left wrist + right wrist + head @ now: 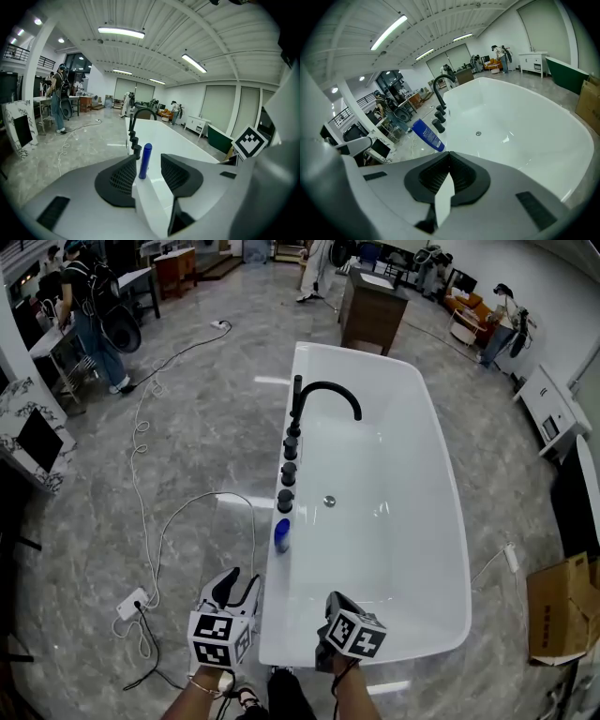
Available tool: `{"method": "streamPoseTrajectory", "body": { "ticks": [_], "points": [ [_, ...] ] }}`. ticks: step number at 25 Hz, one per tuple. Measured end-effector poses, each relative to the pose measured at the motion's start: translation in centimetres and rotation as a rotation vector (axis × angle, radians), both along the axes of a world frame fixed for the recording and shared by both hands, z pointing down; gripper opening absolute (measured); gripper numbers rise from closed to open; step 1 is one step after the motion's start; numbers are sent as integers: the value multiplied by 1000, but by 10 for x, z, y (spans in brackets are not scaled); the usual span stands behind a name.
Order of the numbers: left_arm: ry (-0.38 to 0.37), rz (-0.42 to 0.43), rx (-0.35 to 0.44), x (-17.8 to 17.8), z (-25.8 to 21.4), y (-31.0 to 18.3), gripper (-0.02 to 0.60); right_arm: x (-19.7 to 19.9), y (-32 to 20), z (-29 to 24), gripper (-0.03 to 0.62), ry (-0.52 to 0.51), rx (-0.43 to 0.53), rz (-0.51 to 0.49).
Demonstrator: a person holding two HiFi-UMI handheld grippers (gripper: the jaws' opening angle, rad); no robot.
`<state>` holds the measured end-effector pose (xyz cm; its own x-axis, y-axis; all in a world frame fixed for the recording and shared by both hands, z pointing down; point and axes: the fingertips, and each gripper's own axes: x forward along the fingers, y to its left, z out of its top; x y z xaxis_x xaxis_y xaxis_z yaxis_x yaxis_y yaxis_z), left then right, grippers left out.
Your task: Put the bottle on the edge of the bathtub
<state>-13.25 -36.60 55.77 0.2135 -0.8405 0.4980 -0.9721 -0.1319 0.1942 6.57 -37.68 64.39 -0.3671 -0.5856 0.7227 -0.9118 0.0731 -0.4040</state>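
Glossy white oval bathtub (pixel 458 512), frame centre: its left rim carries an upright blue plastic bottle (pixel 281 534) below black round knobs (pixel 289 472) and a curved black faucet (pixel 328 384).

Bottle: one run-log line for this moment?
bottle: upright on bathtub rim, by tap knobs | left gripper: open, clear of bottle | right gripper: shut, empty

The left gripper (pixel 234 589) and the right gripper (pixel 335 600) share one build: a smooth pale grey moulded shell with dark rectangular slots sunk into it on either side, ending in two broad black jaws whose inner faces carry a fine raised grid. Each bears a white marker cube, the left cube (pixel 221 637) and the right cube (pixel 356 635), printed with black square patterns on its faces. A thin pale band (pixel 201 688) circles the wrist of the left hand (pixel 210 679), and a thin black cord (pixel 339 673) loops over the right hand (pixel 347 682); no sleeves show
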Motion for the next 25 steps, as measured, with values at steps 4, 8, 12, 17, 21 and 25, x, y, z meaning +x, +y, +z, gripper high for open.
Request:
{"method": "streamPoseTrajectory", "body": {
  "ticks": [4, 8, 12, 17, 21, 25],
  "points": [
    [0, 9, 5, -4, -15, 20, 140, 2, 14, -18, 26, -9, 23, 5],
    [14, 19, 17, -5, -31, 40, 101, 9, 30, -37, 26, 11, 47, 24],
    [42, 22, 22, -2, -45, 59, 74, 13, 49, -51, 26, 17, 58, 32],
    [71, 43, 17, 5, -59, 82, 33, 12, 72, -69, 26, 24, 79, 23],
    [56, 64, 11, 5, -64, 99, 23, 8, 86, -86, 26, 40, 109, 5],
    [46, 78, 20, 2, -76, 111, 17, 6, 97, -104, 26, 52, 142, -1]
  ]
}}
